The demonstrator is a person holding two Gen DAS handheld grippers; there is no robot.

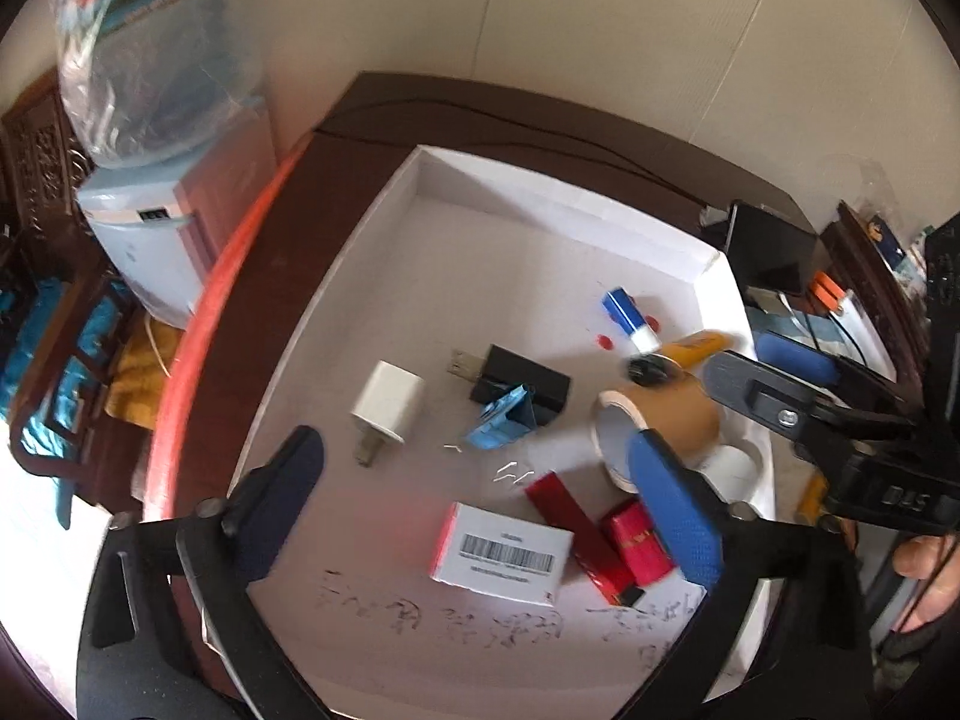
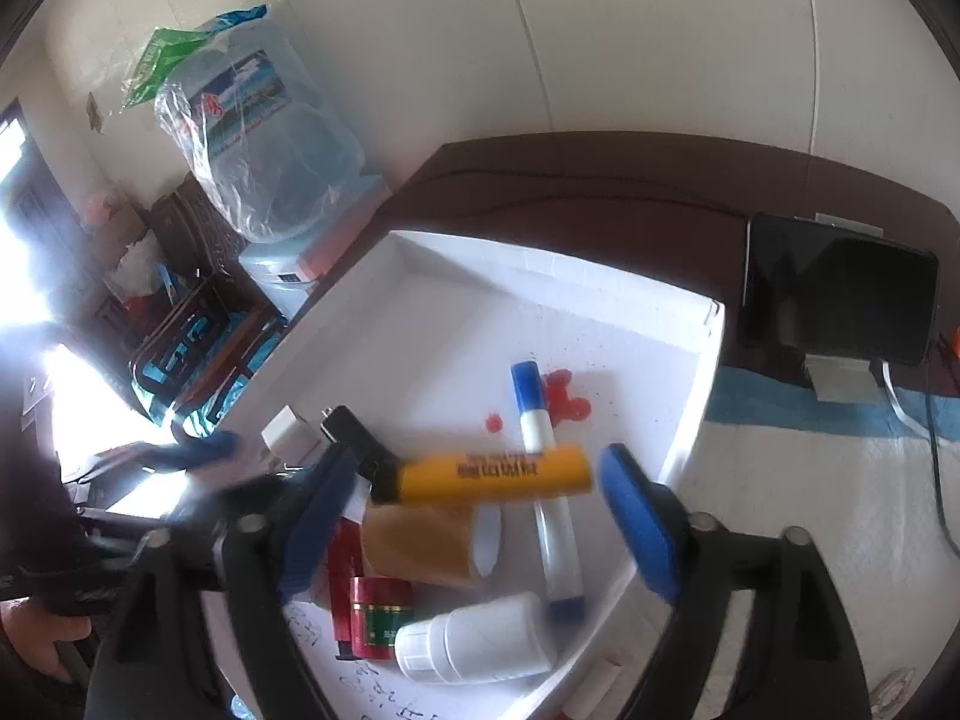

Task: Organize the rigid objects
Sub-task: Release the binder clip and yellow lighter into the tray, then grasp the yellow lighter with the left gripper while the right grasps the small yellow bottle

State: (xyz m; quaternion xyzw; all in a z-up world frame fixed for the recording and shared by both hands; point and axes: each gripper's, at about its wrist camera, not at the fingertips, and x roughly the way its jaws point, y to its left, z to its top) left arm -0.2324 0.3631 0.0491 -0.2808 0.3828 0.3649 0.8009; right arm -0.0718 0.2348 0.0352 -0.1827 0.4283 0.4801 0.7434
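Loosely scattered inside a shallow white cardboard tray (image 1: pixel 384 204) on a dark wooden table (image 1: pixel 540 114): a white cube-shaped plug charger (image 1: pixel 387 402), a black USB adapter (image 1: pixel 519 384) with a crumpled blue foil wrapper (image 1: pixel 504 420) against it, a white barcode-labelled box (image 1: pixel 501 552), a flat glossy red box (image 1: pixel 573 525), a brown roll of packing tape (image 1: pixel 660 420), a blue-capped glue stick (image 2: pixel 531 402), a yellow marker with a black cap (image 2: pixel 486 474), a white plastic bottle (image 2: pixel 480 636) lying on its side. Angled steeply down over the tray, left gripper (image 1: pixel 474 504), blue textured pads spread wide, nothing between them, hovering above the barcode box. Likewise tilted downward, right gripper (image 2: pixel 474 516), jaws apart, straddling the yellow marker without pressing it; marker resting across the tape roll and glue stick. Behind the tray, a dark tablet (image 2: pixel 840 288) propped on a stand. Left of the table, a plastic-wrapped water jug (image 2: pixel 264 150) atop a dispenser.
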